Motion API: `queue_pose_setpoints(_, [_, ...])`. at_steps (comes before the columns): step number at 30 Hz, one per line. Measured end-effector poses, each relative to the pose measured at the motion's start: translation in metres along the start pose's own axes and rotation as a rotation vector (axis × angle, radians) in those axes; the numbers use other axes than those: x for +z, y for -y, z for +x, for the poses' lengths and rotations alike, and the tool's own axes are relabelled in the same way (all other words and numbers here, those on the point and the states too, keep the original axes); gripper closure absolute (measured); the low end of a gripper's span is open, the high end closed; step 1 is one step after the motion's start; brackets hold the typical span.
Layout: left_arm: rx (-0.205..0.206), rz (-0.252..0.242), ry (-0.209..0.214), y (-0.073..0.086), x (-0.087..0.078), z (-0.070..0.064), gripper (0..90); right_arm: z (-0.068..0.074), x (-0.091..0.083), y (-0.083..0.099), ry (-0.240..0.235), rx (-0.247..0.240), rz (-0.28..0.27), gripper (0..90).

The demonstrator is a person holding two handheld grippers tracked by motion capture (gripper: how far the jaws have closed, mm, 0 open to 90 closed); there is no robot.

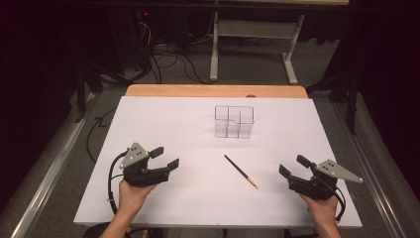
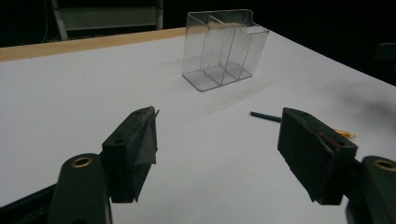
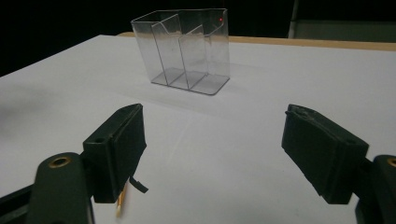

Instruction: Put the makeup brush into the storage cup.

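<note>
Both grippers, left [image 1: 166, 157] and right [image 1: 293, 166], are held spread and empty; between them lies the pencil [image 1: 240, 171], short of the clear organizer [image 1: 234, 121], so a pick-up is judged next.

The table [image 1: 148, 124] lies bare between both tongs. A pencil [image 1: 240, 171] lies flat at the centre; a clear organizer [image 1: 234, 121] stands upright beyond it, well apart.
</note>
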State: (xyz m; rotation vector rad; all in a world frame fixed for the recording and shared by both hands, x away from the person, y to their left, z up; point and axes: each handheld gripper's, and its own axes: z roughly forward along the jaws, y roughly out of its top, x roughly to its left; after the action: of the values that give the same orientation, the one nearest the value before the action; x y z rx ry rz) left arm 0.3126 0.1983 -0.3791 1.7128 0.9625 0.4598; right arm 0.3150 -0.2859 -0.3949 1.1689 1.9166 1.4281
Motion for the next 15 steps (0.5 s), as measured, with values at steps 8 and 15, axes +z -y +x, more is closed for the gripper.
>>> queue_pose_setpoints(8, [-0.003,-0.003,0.000,0.0001,-0.0009,-0.0003,28.8,0.0049,0.0015,-0.0043,-0.011,-0.019,0.002,23.6])
queue_pose_setpoints(15, [0.005,-0.004,0.000,0.0004,-0.0020,-0.0022,28.8,0.0082,0.0055,-0.0094,-0.015,-0.039,0.014,23.7])
